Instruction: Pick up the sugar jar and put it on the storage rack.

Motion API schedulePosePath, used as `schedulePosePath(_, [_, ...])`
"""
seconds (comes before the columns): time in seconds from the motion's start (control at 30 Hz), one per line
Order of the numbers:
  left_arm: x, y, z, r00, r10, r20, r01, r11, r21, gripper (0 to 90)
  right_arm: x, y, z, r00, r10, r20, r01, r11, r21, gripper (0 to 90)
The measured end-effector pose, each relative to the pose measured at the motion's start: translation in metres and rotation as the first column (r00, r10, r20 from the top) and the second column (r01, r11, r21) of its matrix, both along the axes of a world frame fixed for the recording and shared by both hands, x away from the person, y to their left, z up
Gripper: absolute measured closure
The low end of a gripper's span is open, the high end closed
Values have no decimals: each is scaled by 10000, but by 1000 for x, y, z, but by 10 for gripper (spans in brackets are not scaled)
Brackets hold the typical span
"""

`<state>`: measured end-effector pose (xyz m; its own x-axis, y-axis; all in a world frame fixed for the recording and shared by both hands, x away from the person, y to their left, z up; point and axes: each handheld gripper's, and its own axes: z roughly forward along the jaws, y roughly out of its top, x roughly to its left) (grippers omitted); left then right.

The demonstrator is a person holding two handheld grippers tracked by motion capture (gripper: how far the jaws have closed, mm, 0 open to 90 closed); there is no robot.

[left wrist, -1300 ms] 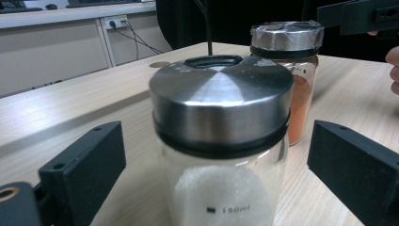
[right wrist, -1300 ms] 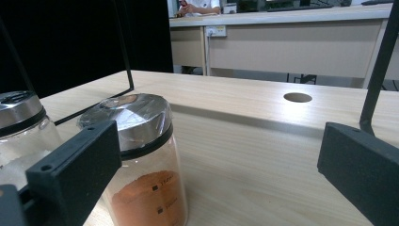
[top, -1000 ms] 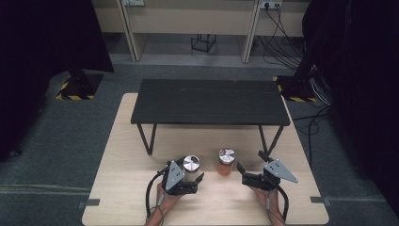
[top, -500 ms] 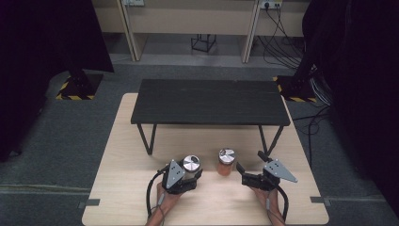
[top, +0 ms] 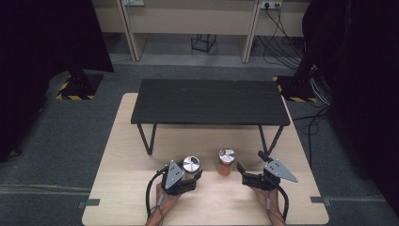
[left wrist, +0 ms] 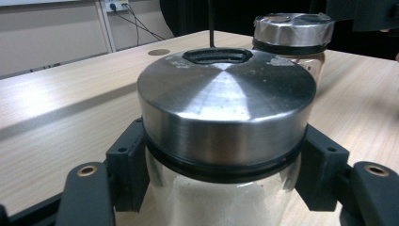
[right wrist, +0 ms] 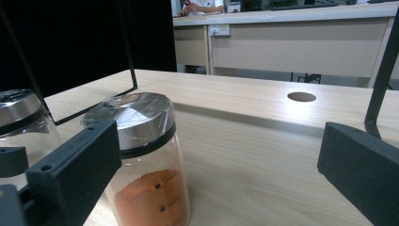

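left gripper point(top: 190, 175): near left of the wooden table point(top: 127, 141), jaws clamped on the white jar point(top: 191, 165), pads pressing the glass just under the lid on both sides; jaws have just been closing onto it
white jar: upright on the table, steel lid with a slot in the top, pale powder inside; sits near edge, left of centre
white jar, left gripper view point(left wrist: 226, 141): close up between the two black jaws, both pads touching the glass
right gripper point(top: 242, 170): near right of the table, jaws apart, nothing between the pads
orange jar point(top: 226, 162): upright, just left of the right gripper's tips, near but not touched; plastic wrap over its steel lid
orange jar, right gripper view point(right wrist: 146, 160): orange powder in the lower part, stands beside the left-hand jaw, outside the gap
jars: side by side, a gap between them
black bench point(top: 209, 101): small, stands on the far half of the table, well apart from both jars
hands: forearms come in from the near edge, one per gripper
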<state>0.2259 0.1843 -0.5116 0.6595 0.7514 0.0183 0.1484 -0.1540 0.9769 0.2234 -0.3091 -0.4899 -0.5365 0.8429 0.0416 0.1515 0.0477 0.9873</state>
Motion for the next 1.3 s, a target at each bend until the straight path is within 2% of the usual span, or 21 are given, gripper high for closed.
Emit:
schedulePosePath(0.27, [-1, 3, 12, 9999, -147, -42, 147, 9998, -109, 316, 0, 0, 0, 10000, 13, 8, -13, 10000, -8, 3])
schedulePosePath(0.47, [0, 6, 22, 9992, -318, -240, 315, 9995, -96, 316, 0, 0, 0, 10000, 18, 13, -18, 10000, -2, 3])
schedulePosePath(0.97, [-1, 14, 31, 9995, -200, -248, 194, 9996, -213, 316, 0, 0, 0, 10000, 28, 46, -28, 10000, -11, 3])
schedulePosePath(1.3, [-1, 14, 44, 9989, -298, -362, 296, 9995, -60, 317, 0, 0, 0, 10000, 44, 49, -44, 10000, -15, 3])
